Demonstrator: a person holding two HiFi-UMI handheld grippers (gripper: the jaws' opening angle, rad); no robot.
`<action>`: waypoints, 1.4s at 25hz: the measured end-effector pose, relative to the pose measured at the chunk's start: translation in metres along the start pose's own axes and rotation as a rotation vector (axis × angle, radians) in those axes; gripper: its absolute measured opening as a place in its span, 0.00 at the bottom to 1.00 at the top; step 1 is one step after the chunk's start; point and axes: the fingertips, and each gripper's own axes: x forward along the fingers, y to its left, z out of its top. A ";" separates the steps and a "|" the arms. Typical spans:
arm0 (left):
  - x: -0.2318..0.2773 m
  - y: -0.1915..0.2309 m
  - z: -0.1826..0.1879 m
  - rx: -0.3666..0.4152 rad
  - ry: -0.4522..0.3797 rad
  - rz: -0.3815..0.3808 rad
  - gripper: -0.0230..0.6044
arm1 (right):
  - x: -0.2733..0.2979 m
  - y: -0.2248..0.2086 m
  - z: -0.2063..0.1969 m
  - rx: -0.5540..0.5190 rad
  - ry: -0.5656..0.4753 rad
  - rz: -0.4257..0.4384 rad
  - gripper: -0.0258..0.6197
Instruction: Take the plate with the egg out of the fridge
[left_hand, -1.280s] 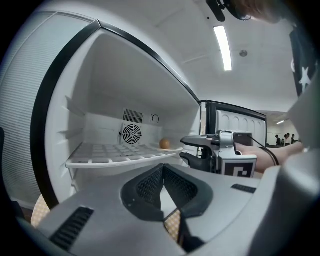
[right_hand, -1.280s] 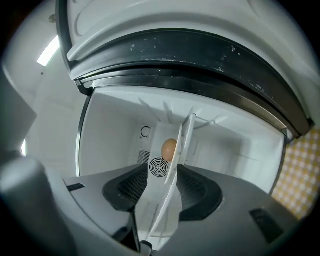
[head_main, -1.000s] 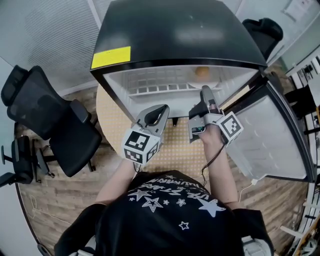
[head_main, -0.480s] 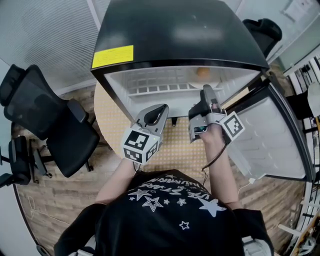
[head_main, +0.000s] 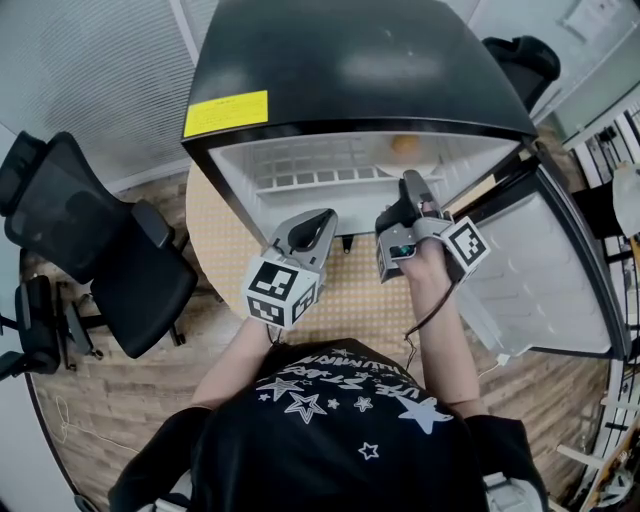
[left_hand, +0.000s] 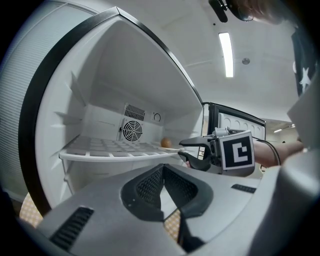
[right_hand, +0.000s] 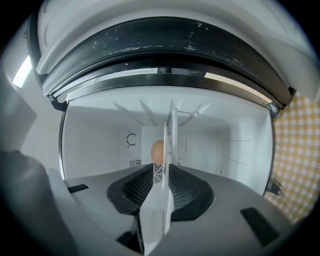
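A brown egg (head_main: 404, 146) rests on a white plate (left_hand: 172, 148) at the right end of the fridge's upper shelf (left_hand: 115, 150). My right gripper (head_main: 412, 185) reaches to the shelf's front edge. In the right gripper view the plate's rim (right_hand: 171, 150) stands edge-on between the two pads, with the egg (right_hand: 157, 150) just behind. These jaws are closing around the rim, and a small gap still shows. My left gripper (head_main: 318, 222) hangs below the shelf in front of the fridge, shut and empty.
The small black fridge (head_main: 350, 60) stands open, its door (head_main: 540, 270) swung out to the right. A black office chair (head_main: 90, 230) is at the left. A checkered round surface (head_main: 230, 240) lies under the fridge's front.
The right gripper's jaws have narrowed around the plate's rim and its hand has risen slightly. The left gripper has not moved.
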 end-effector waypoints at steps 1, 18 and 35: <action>0.000 0.000 -0.001 -0.001 0.000 -0.001 0.05 | 0.000 -0.003 0.000 0.006 -0.002 -0.012 0.18; 0.001 0.000 -0.002 -0.004 0.007 -0.018 0.05 | -0.017 -0.005 -0.002 0.038 -0.020 -0.013 0.09; -0.012 -0.004 -0.008 0.005 0.010 -0.002 0.05 | -0.009 -0.006 0.009 -0.039 -0.033 0.024 0.12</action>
